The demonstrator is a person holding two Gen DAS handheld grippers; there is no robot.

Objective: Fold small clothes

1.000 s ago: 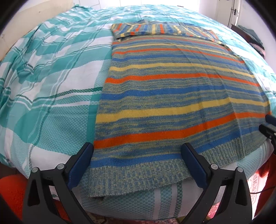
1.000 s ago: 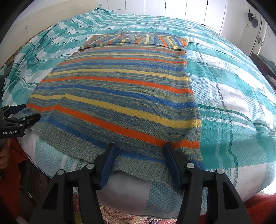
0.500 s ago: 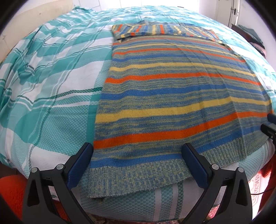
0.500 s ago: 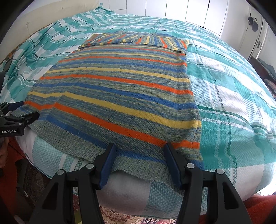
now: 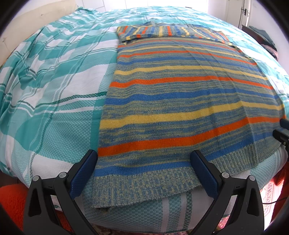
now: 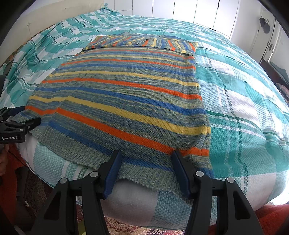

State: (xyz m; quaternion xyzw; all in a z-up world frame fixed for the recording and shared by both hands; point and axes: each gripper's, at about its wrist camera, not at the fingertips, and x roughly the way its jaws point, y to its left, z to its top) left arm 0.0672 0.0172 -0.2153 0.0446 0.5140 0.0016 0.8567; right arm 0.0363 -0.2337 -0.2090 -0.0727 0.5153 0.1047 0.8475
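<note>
Both the left gripper (image 5: 144, 159) and right gripper (image 6: 146, 157) hung wide, holding nothing, over the ribbed hem of a striped knit sweater (image 5: 180, 101) lying flat at the near edge of the teal-checked bed (image 5: 54, 90), sleeves folded across its far end.

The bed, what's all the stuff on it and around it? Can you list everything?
sweater: one, striped blue, orange, yellow and grey-green, flat on the bed, hem over the near edge, sleeves folded across the far end
bedspread: one, teal and white checked, covering the bed
cupboard doors: several, white, behind the bed
rug: one, patterned, on the floor below the bed edge
left tongs: one, black with blue pads, open over the hem's left corner
right tongs: one, black with blue pads, open over the hem's right corner
</note>
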